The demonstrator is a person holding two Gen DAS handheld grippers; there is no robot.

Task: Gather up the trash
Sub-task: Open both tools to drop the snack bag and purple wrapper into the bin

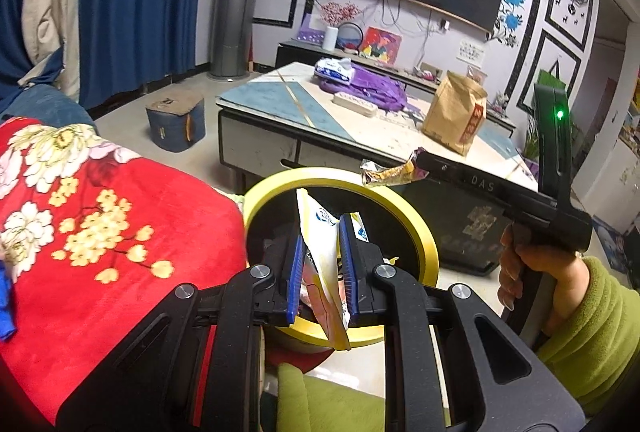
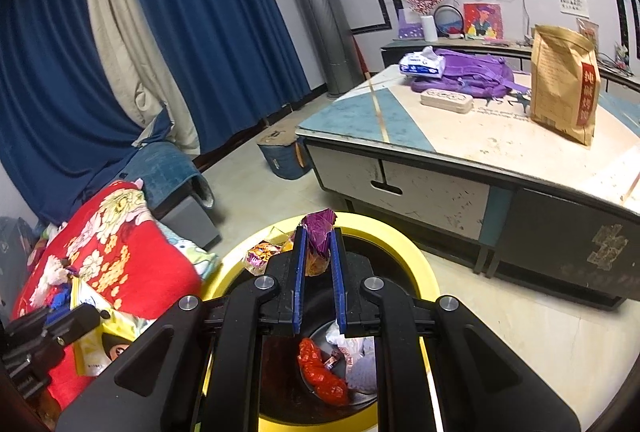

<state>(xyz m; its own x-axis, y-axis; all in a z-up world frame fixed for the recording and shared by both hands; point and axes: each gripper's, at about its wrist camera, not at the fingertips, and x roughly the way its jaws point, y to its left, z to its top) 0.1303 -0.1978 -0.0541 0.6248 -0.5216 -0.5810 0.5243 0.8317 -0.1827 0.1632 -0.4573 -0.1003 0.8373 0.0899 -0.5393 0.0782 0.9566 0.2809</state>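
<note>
Yellow-rimmed trash bin (image 2: 416,252) sits on the floor just beside the coffee table (image 2: 460,144), red wrapper (image 2: 322,372) and scraps already inside. Left gripper (image 1: 320,264) pinches a white-yellow packet (image 1: 320,248), right gripper (image 2: 318,272) clamps a purple-gold wrapper (image 2: 318,232), both over the bin's mouth.

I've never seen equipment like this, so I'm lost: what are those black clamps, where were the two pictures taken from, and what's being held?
A person holds two hand grippers; each picture comes from a camera on one. The left gripper is shut on a white and yellow wrapper. The right gripper is shut on a purple and gold wrapper. Both are over a yellow-rimmed bin with trash inside. On the table lie a brown paper bag and a purple backpack.
</note>
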